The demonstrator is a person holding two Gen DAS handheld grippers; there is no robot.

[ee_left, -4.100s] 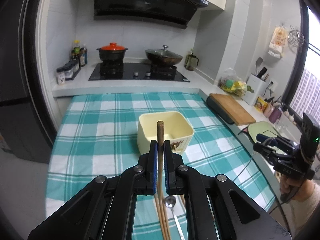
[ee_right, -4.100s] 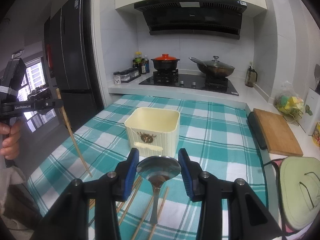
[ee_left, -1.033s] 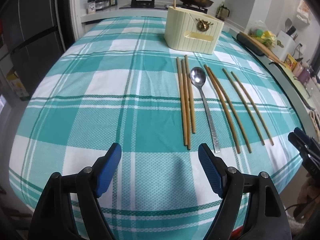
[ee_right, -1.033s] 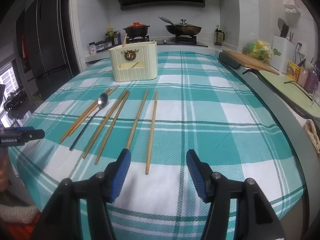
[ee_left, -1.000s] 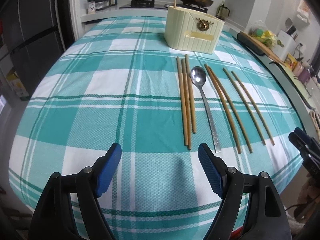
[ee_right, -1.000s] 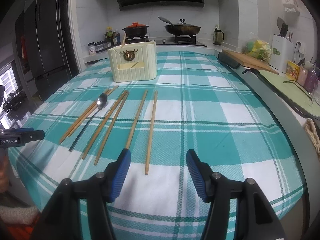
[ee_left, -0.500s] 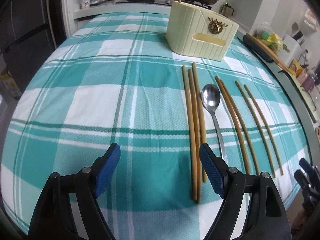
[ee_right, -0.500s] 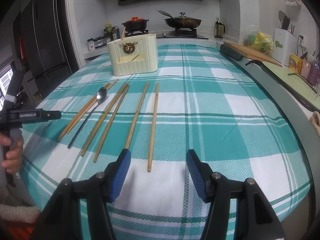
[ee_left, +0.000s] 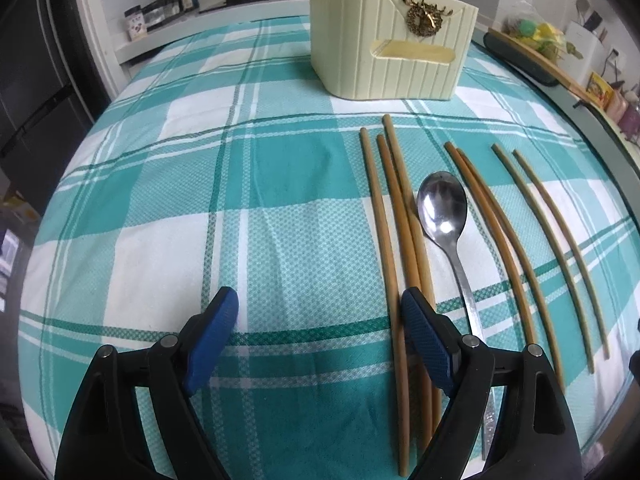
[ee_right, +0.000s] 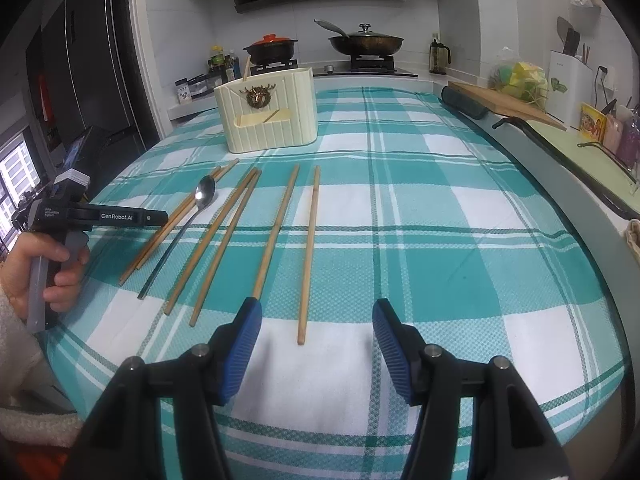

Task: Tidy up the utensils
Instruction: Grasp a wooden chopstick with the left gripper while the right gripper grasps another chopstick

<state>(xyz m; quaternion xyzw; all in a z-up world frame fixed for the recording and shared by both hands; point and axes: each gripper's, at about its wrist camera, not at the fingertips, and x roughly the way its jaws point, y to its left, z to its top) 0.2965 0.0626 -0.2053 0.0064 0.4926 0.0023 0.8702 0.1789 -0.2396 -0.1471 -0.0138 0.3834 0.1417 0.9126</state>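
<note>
Several wooden chopsticks [ee_left: 394, 216] and a metal spoon [ee_left: 443, 204] lie side by side on the teal checked tablecloth [ee_left: 240, 184]. A cream utensil holder [ee_left: 390, 40] stands behind them with one chopstick in it. My left gripper [ee_left: 320, 320] is open and empty, low over the cloth, its right finger over the near ends of the left three chopsticks. In the right wrist view my right gripper [ee_right: 316, 322] is open and empty, just short of the rightmost chopstick [ee_right: 309, 252]. The spoon [ee_right: 202, 196], the holder [ee_right: 268, 110] and the left gripper [ee_right: 100, 216] show there too.
A stove with a red-lidded pot [ee_right: 270, 46] and a wok [ee_right: 364, 42] stands behind the table. A counter on the right carries a cutting board [ee_right: 508, 104] and a green tray [ee_right: 580, 156]. A dark fridge [ee_right: 80, 80] stands on the left.
My left gripper has moved forward and lower over the table toward the left chopsticks. My right gripper has edged closer to the rightmost chopsticks. Both stay open.
</note>
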